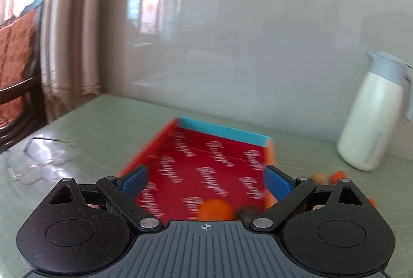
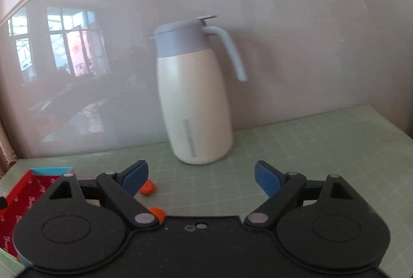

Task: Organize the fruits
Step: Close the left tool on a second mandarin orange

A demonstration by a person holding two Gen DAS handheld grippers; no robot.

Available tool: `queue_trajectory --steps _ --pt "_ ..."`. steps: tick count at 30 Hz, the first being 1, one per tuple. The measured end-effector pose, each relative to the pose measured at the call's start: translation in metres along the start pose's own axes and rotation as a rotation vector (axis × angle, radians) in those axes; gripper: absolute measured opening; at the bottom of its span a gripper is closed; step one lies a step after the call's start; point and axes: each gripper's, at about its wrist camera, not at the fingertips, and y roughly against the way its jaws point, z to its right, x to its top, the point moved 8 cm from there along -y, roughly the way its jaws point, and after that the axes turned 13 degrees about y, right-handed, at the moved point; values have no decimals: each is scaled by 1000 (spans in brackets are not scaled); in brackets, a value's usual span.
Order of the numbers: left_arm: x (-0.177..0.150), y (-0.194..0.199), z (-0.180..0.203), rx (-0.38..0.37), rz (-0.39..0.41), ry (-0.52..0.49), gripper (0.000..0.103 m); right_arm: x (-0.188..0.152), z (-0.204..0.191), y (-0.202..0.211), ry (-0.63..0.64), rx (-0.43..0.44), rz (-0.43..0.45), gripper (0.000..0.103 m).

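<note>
So in the left wrist view the left tongs [image 1: 206,181] are spread wide with nothing pinched between the blue pads. Right behind and under them sits the red box [image 1: 206,164] with a teal far wall, filling the lower middle of the frame, all a bit blurred. An orange fruit [image 1: 215,209] lies in the near end of the box, low in the frame, between the two pads but below them, not touching either as far as I can see. A darker blurry lump sits just right of it; can't tell what it is. More small orange fruits [image 1: 335,176] lie on the green table [image 1: 103,123] at right, outside the box, near the cream jug [image 1: 371,118].

Right wrist view: the right tongs [image 2: 201,178] are spread wide too, empty, aimed at the jug [image 2: 193,97] in the middle. A small orange fruit [image 2: 147,187] sits on the table just beside the left pad, another [image 2: 157,213] peeks out lower by the hinge. The red box [image 2: 31,190] is at the lower left edge.
</note>
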Motion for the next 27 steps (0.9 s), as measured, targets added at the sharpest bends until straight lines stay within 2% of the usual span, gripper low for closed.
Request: queue_trajectory --steps 9,14,19,27 --pt "-41 -5 105 -113 -55 -131 95 -24 61 15 2 -88 -26 89" --pt "-63 -11 152 -154 -85 -184 95 -35 97 17 -34 -134 -51 89" --pt "-83 -18 184 -163 -122 -228 95 -42 119 18 -63 -155 -61 89" --pt "-106 -27 212 -180 -199 -237 95 -61 147 20 -91 -189 -94 89"
